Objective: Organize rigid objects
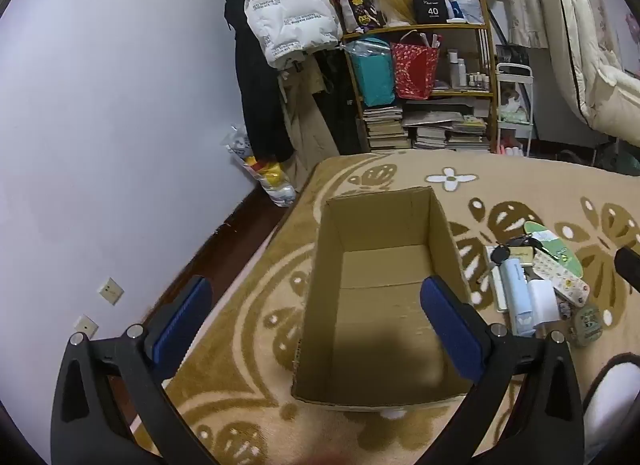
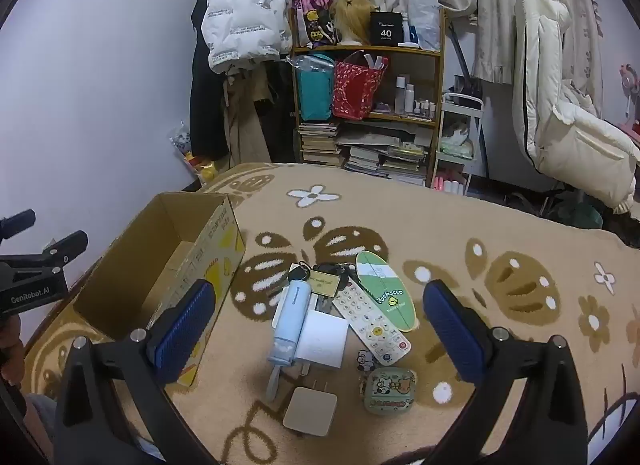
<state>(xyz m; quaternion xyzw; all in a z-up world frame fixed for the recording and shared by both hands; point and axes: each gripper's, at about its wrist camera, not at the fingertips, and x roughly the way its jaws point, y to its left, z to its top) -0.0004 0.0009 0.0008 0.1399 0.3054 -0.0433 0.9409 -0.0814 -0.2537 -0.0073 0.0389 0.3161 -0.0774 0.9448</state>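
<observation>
Cardboard box (image 1: 384, 305), open-topped, nothing inside, standing on a beige patterned blanket (image 2: 480, 225); seen from the right wrist it sits at 9 o'clock of the object pile.

Left gripper (image 1: 316, 317): fingers spread wide, holding nothing, poised above the box, its right blue pad (image 1: 450, 329) over the box's right wall.

Right gripper (image 2: 324, 325): fingers spread wide, holding nothing, poised above the pile.

Pile, items touching or overlapping:
- light blue cylindrical device (image 2: 290, 317), with a wrist loop at 6 o'clock;
- white square block (image 2: 323, 339), just right of it;
- white remote control (image 2: 370, 321), lying diagonally;
- green oval Pochacco card (image 2: 386, 291), at 1 o'clock;
- keys with tag (image 2: 320, 277), at 12 o'clock.

Apart, nearer the camera: beige plug adapter (image 2: 310, 411); green cartoon case (image 2: 390, 391).

Background: cluttered bookshelf (image 2: 368, 105).
</observation>
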